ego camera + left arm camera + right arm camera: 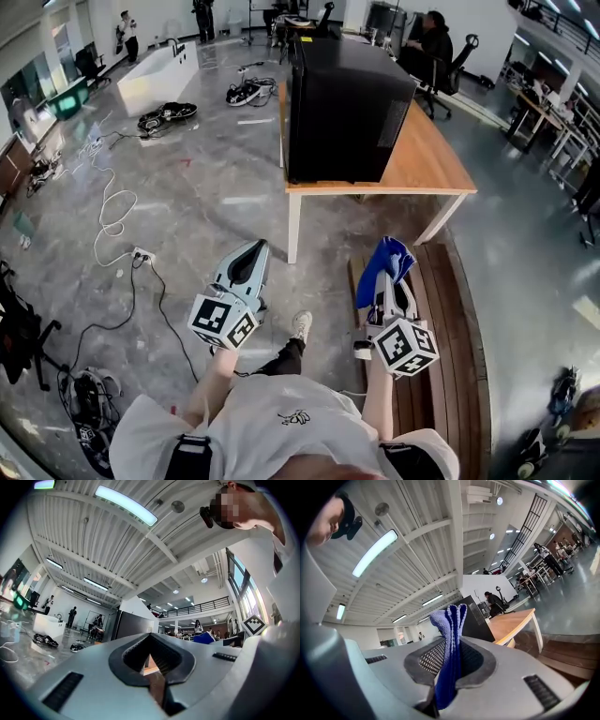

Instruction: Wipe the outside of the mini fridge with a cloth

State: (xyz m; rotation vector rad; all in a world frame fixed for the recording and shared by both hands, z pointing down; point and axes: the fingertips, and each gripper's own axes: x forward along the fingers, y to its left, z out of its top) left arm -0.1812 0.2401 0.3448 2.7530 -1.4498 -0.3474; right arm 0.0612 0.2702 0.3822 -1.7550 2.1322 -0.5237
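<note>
Room: big open workshop with a glossy grey floor point(187, 202).
Right tongs point(382, 281): clamped on a folded blue cloth point(387, 260), held up in the air.
Left tongs point(251, 249): closed, apparently empty.
Tabletop point(433, 155): wooden, ahead, well apart from both tongs.
Mini fridge point(342, 103): black, standing on the tabletop.
Progress: wiping seemingly not begun, since the cloth touches nothing; every face is left to do.

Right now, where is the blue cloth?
In the head view, the blue cloth is clamped in the right gripper, at lower right, short of the wooden table that carries the black mini fridge, not touching it.
</note>
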